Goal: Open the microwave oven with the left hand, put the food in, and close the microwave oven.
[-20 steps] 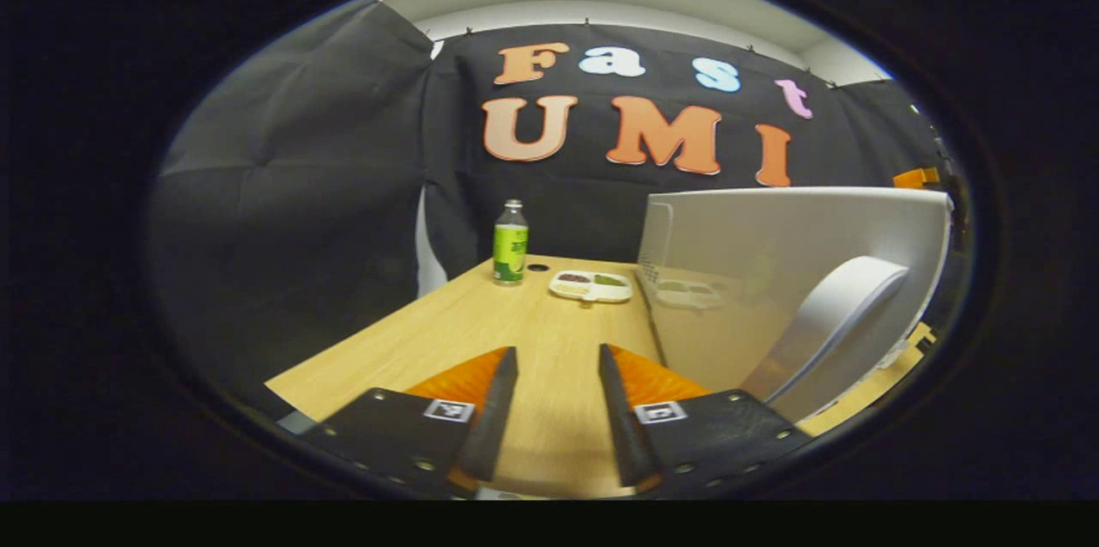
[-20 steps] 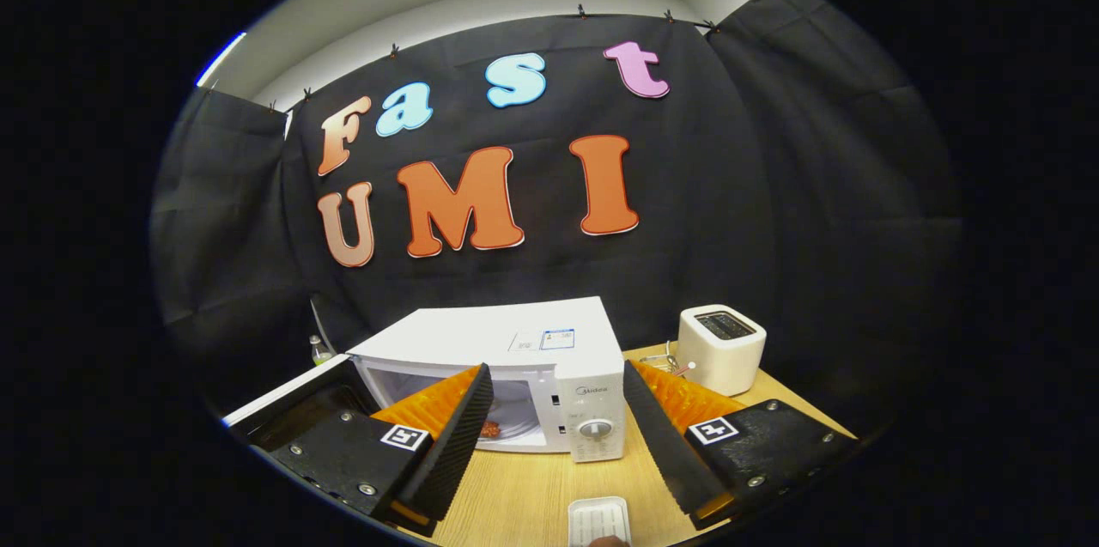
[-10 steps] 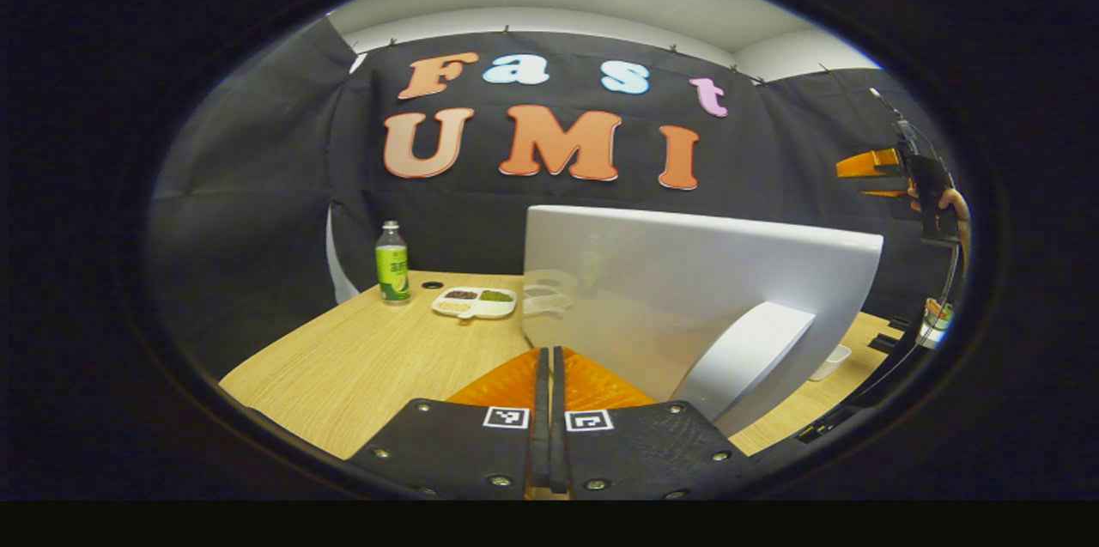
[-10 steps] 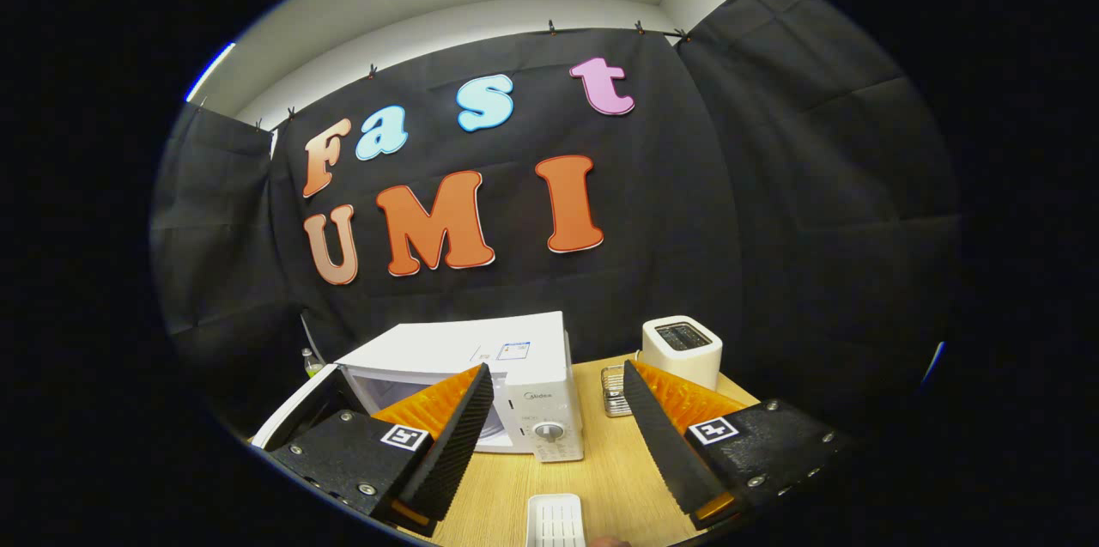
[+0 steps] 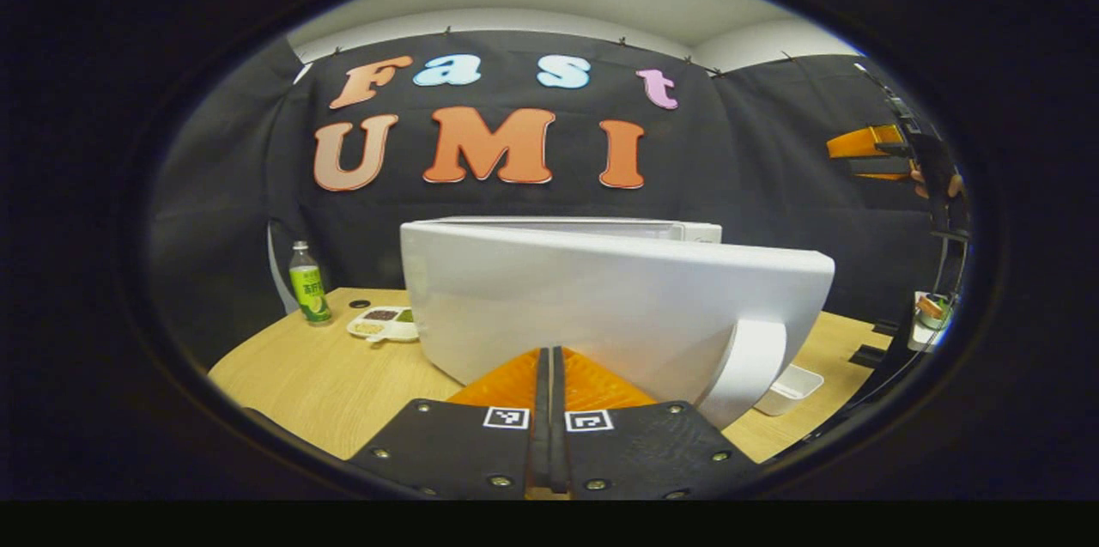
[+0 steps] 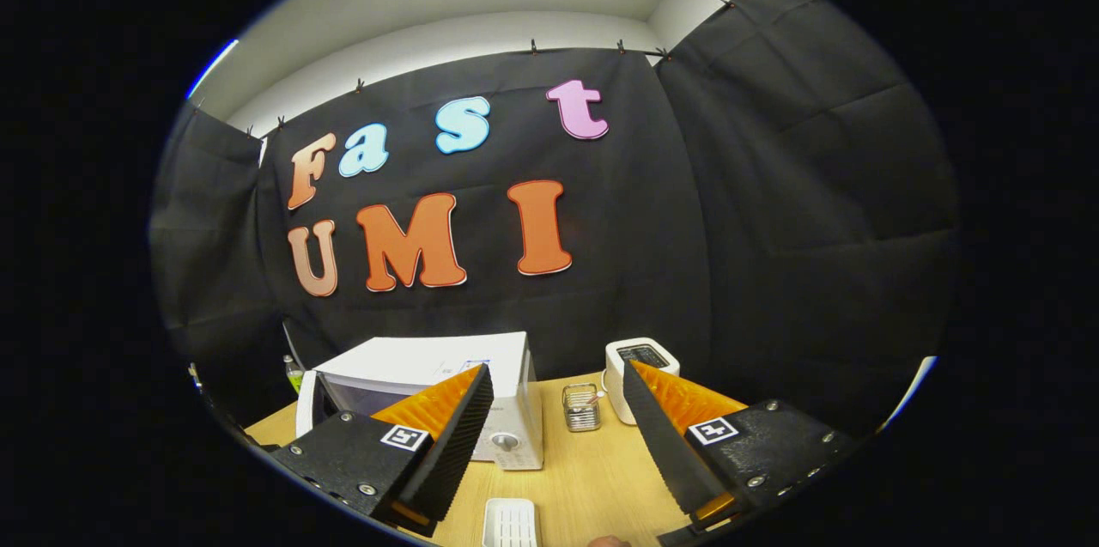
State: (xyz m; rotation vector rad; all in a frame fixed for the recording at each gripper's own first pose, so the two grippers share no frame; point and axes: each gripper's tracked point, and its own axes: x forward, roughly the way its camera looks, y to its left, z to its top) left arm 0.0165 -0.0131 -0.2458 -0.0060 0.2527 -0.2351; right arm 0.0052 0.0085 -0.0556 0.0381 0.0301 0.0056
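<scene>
Against microwave door (image 5: 601, 315), left tool (image 5: 546, 358) closed

In the left gripper view, our left gripper (image 5: 549, 358) sits with its fingers pressed together, nothing between them, tips close against the outer face of the white microwave oven door (image 5: 601, 306). We see the door's curved white handle (image 5: 749, 367) at its right end. On the light wooden table (image 5: 300, 375) stand a green-labelled clear bottle (image 5: 308, 283) and a white divided food tray (image 5: 382, 324), partly hidden behind the door's left edge. A white rectangular container (image 5: 790, 386) lies right of the handle. Our right gripper (image 5: 867, 152) appears high at far right.
</scene>
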